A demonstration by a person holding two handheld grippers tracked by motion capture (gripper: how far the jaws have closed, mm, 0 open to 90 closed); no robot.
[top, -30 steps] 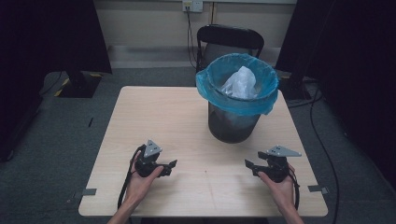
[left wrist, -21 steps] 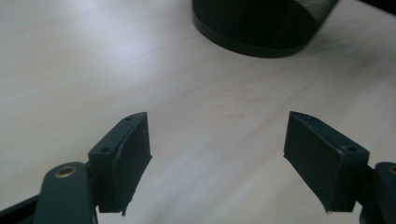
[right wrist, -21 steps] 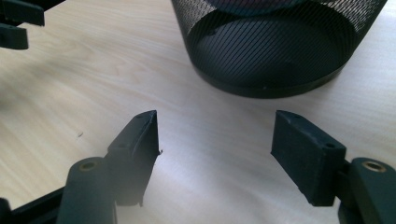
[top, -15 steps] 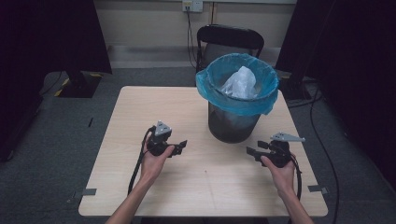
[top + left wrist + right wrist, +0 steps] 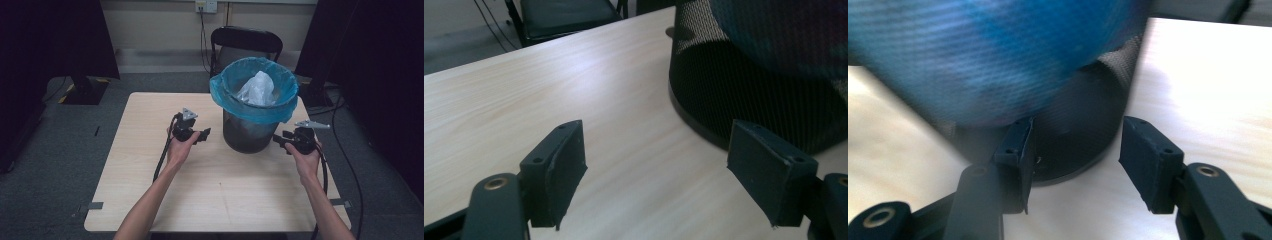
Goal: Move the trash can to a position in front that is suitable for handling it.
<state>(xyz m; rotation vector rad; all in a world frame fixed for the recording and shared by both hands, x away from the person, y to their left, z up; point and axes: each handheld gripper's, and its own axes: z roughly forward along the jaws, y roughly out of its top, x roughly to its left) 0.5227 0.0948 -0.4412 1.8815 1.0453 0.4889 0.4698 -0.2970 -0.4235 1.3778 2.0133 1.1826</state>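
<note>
A black mesh waste bin (image 5: 250, 129) with a blue bag liner (image 5: 252, 107) stands on the far right part of the wooden table (image 5: 150, 150); white crumpled plastic (image 5: 257, 89) lies inside it. My left gripper (image 5: 205, 134) is open just left of the bin, pointing at its base (image 5: 724, 115), nothing between its jaws. My right gripper (image 5: 277, 140) is open just right of the bin, its jaws aimed at the mesh wall (image 5: 1078, 135) under the blue liner (image 5: 998, 55). Neither gripper touches the bin.
A black chair (image 5: 245, 42) stands behind the table's far edge. Cables trail from both grippers across the table and on the floor at the right (image 5: 350, 165). Dark curtains hang at both sides of the room.
Both hands have moved forward from the near part of the table to either side of the bin. The jaws stay open.
</note>
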